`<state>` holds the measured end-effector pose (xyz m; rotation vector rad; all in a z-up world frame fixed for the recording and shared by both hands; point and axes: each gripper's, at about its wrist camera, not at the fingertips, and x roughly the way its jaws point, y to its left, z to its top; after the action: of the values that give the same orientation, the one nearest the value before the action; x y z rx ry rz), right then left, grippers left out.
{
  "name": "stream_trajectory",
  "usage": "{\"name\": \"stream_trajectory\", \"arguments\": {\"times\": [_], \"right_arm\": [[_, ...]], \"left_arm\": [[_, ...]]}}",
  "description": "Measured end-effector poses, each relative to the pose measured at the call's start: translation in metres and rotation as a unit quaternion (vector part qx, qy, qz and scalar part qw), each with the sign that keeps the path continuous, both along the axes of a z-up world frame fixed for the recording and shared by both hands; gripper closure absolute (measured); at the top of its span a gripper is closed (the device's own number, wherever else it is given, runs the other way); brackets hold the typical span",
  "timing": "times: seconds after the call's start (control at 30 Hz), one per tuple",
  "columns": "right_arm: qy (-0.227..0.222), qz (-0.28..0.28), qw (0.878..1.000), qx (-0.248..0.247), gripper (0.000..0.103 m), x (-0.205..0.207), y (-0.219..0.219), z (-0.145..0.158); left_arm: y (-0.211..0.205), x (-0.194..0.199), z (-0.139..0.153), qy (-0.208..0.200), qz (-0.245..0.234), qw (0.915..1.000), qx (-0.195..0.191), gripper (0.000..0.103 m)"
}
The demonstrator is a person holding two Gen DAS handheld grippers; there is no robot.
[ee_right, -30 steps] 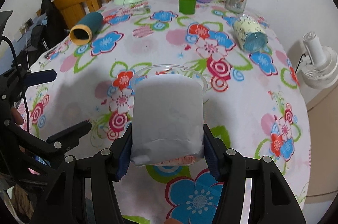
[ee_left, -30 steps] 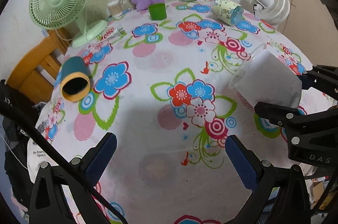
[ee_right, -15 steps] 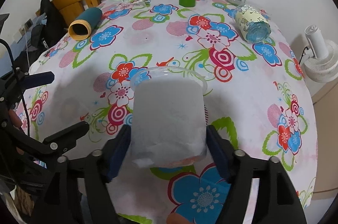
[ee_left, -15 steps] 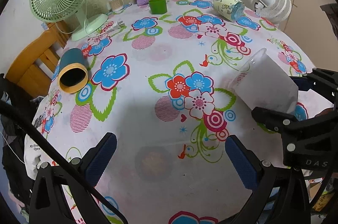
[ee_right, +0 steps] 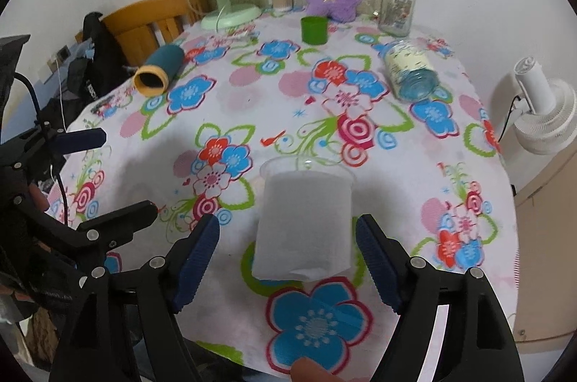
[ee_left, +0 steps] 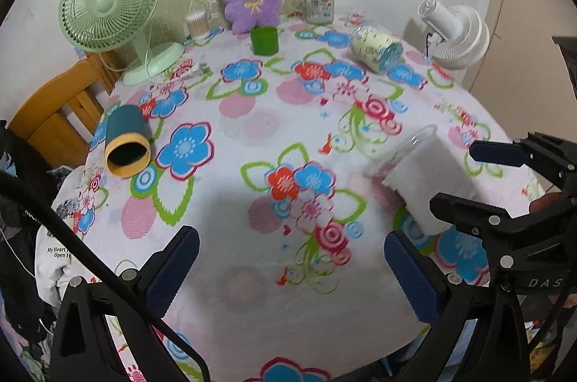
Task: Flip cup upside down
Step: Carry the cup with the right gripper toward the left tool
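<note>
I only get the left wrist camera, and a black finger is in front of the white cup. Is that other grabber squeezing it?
Observer: No. The right wrist view shows the right gripper open, with a gap between the paper-wrapped cup and each blue pad.
Operator: Is the cup nearer to one pad?
Observer: No, it lies about midway between them, with its closed end nearest the gripper.
Operator: Is anything else close to it?
Observer: Only a fingertip at the bottom edge of that view, and it is well clear of the cup.
</note>
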<state>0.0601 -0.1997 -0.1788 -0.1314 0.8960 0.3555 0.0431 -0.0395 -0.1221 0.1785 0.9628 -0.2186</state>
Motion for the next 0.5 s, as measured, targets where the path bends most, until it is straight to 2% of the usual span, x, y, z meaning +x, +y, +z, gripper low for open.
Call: {"name": "stream_trajectory", "arguments": {"times": [0.17, 0.5], "right_arm": [[-0.008, -0.018, 1.000, 0.015, 0.020, -0.002, -0.031, 0.008], [-0.007, -0.055, 0.998, 0.025, 0.020, -0.001, -0.096, 0.000]], "left_arm": [[-0.019, 0.004, 0.009, 0.001, -0.002, 0.9998, -0.022, 0.000], [-0.066, 0.014, 0.008, 0.015, -0.019, 0.9993, -0.029, 0.000]]}}
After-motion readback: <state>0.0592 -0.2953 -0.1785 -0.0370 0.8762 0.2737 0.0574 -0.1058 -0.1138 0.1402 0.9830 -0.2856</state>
